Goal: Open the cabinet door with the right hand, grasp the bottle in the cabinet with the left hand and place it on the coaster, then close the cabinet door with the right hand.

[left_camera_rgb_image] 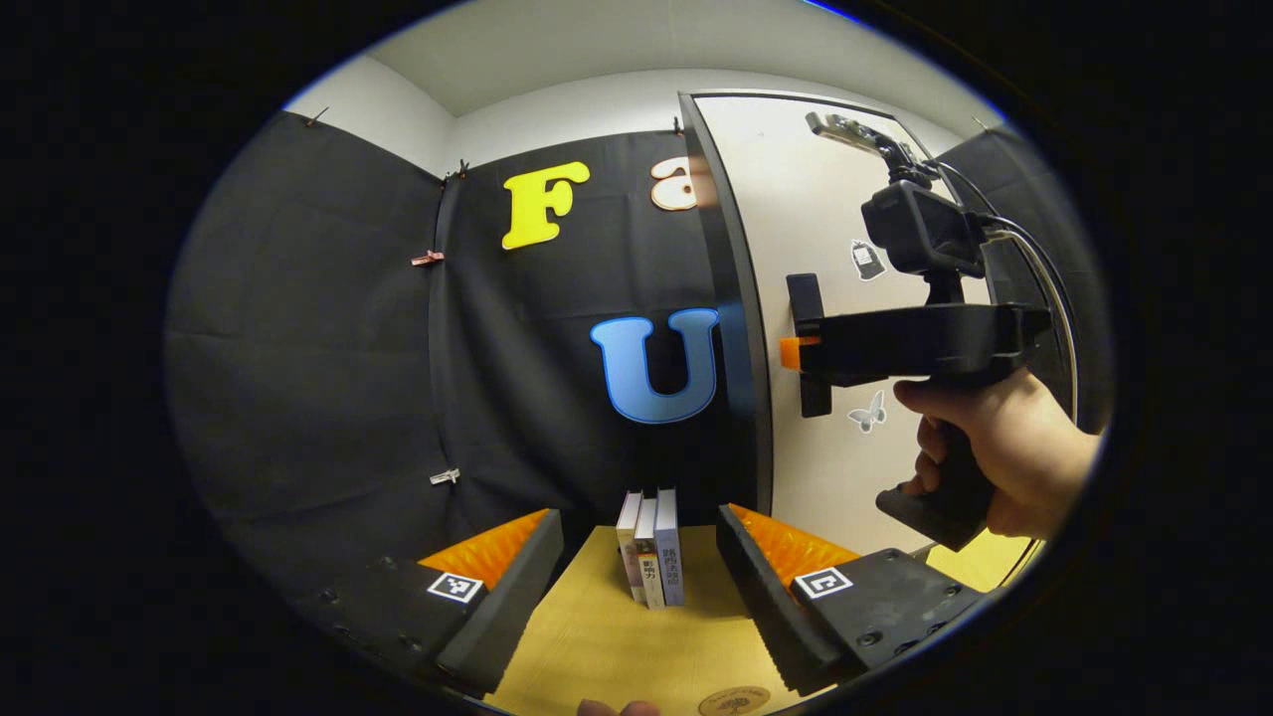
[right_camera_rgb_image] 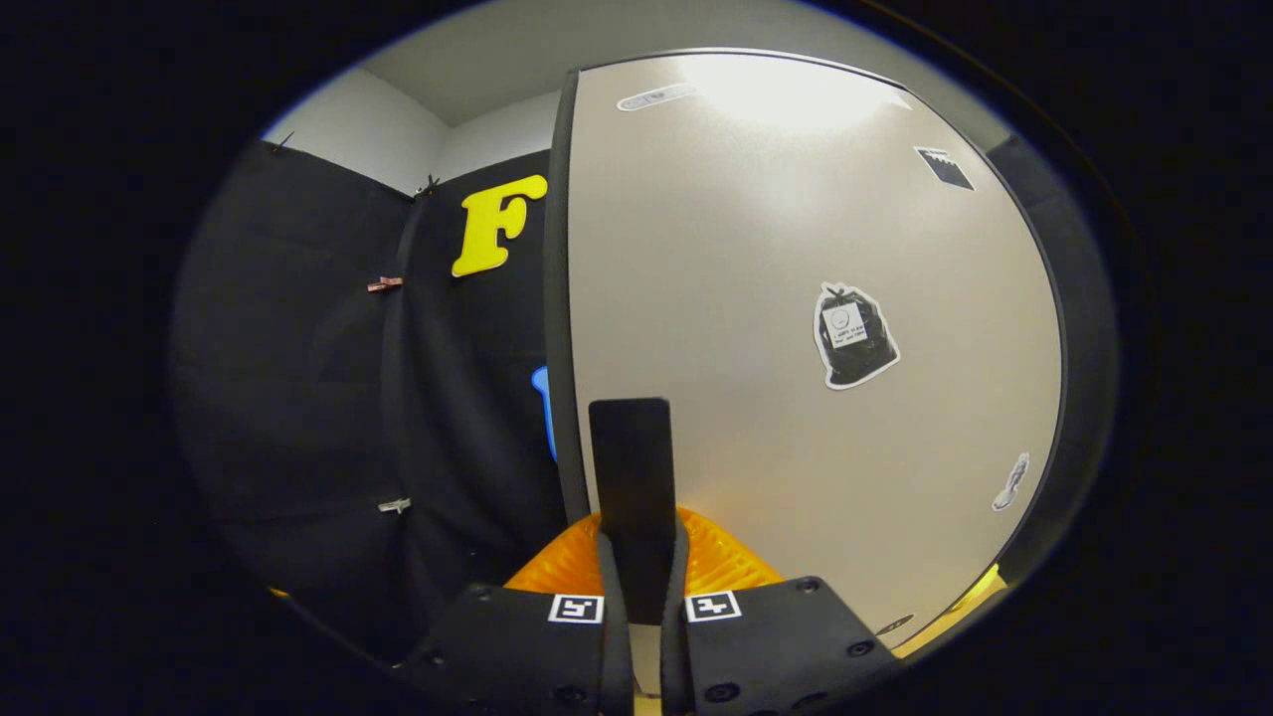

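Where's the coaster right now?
In the left gripper view, the coaster lies on the wooden table at the bottom edge, nearer than the books.

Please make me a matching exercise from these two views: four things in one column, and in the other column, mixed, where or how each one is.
Things:
1. books
2. coaster
3. door handle
4. butterfly sticker

States:
a. clamped in the right gripper
b. stuck on the cabinet door
c. upright on the table
d. flat on the table, at its near edge

Pairs: 1-c, 2-d, 3-a, 4-b
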Tool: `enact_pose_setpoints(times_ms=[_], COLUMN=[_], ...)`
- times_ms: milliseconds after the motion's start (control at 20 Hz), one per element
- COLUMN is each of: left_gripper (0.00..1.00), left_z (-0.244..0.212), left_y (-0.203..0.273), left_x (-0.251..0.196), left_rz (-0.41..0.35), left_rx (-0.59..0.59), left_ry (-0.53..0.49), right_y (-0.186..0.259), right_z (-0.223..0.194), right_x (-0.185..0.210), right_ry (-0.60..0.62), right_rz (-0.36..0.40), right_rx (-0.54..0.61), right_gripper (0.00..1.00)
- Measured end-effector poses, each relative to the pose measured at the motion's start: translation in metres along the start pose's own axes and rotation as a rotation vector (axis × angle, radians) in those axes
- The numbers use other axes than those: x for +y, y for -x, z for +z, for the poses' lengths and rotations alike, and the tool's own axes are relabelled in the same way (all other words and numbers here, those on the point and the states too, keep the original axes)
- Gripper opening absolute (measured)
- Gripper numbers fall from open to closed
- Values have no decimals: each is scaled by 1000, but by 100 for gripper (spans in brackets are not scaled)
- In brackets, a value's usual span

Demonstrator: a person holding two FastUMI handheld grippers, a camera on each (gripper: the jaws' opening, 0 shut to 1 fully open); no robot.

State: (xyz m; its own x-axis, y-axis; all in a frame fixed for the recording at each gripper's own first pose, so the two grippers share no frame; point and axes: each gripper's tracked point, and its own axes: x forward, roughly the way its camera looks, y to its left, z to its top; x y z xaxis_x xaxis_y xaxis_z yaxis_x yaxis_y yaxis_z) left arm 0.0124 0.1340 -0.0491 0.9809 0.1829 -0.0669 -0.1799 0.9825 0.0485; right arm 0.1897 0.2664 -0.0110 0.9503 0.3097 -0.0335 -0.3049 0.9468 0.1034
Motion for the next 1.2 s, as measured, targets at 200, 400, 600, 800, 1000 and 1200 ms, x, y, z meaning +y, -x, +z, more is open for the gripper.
enact_pose_setpoints(times_ms=[200, 400, 600, 800, 1000, 1200], left_gripper=[98, 99, 99, 96, 96, 96], left_z=[9, 9, 13, 18, 19, 27], left_y=[4, 22, 34, 42, 45, 42], left_x=[6, 3, 2, -1, -19, -45], left_rz=[15, 33, 44, 53, 14, -38], left_rx=[-12, -7, -22, -40, -29, -38], left_ry=[-11, -7, -30, -24, 1, 29], right_y=[22, 54, 84, 111, 139, 167], right_z=[3, 11, 15, 20, 26, 28], right_x=[5, 12, 7, -5, -19, -42], right_ry=[-7, -35, -30, -34, -27, -31], right_rz=[66, 144, 187, 208, 193, 143], right_rx=[20, 25, 30, 37, 31, 34], right_gripper=[15, 15, 15, 15, 15, 15])
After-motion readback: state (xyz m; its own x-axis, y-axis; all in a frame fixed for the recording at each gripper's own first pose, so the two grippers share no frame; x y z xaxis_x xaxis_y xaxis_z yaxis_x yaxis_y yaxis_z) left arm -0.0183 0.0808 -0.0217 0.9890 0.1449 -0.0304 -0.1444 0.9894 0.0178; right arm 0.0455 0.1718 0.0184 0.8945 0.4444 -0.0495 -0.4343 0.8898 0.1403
